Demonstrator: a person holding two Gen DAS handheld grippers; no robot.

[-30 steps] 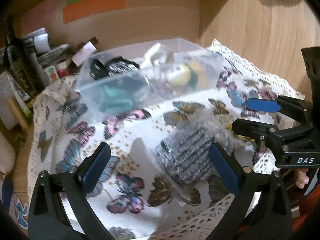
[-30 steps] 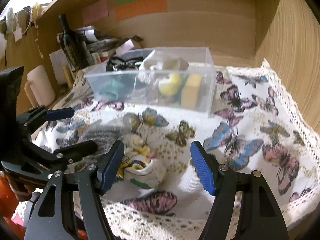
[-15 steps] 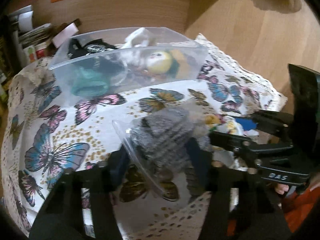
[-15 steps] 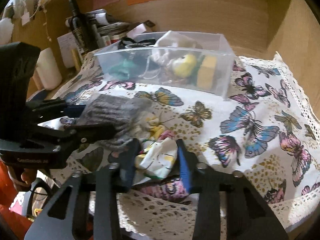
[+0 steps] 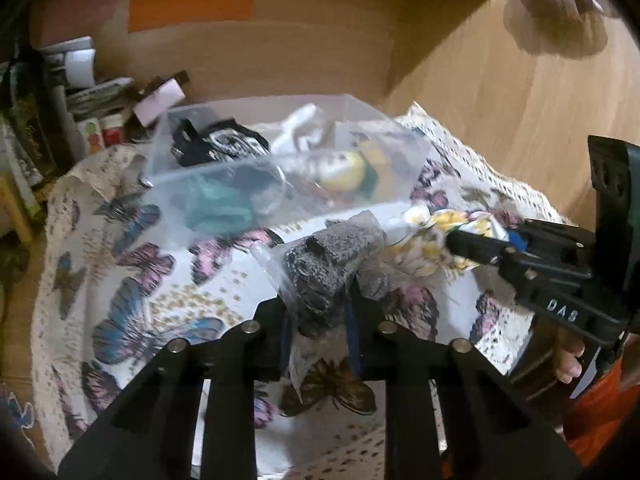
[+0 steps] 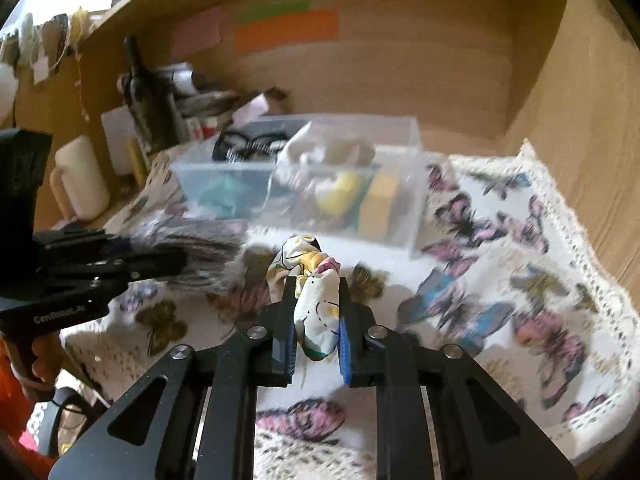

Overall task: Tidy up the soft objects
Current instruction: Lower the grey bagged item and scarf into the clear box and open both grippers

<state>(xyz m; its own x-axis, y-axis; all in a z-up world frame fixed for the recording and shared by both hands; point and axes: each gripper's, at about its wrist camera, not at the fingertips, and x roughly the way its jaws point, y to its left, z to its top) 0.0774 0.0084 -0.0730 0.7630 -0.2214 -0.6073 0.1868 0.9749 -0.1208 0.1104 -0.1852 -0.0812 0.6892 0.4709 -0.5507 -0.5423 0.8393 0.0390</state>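
Your left claw is clamped on a grey knitted item in a clear plastic bag, held above the butterfly-print cloth covering the surface; your right claw grips a bunched white floral fabric piece, also lifted off the cloth; the two bundles sit just beside each other; behind them stands a clear plastic bin on the cloth, holding a teal item, a black item, a yellow ball and a yellow sponge; a dark bottle stands at the far left.
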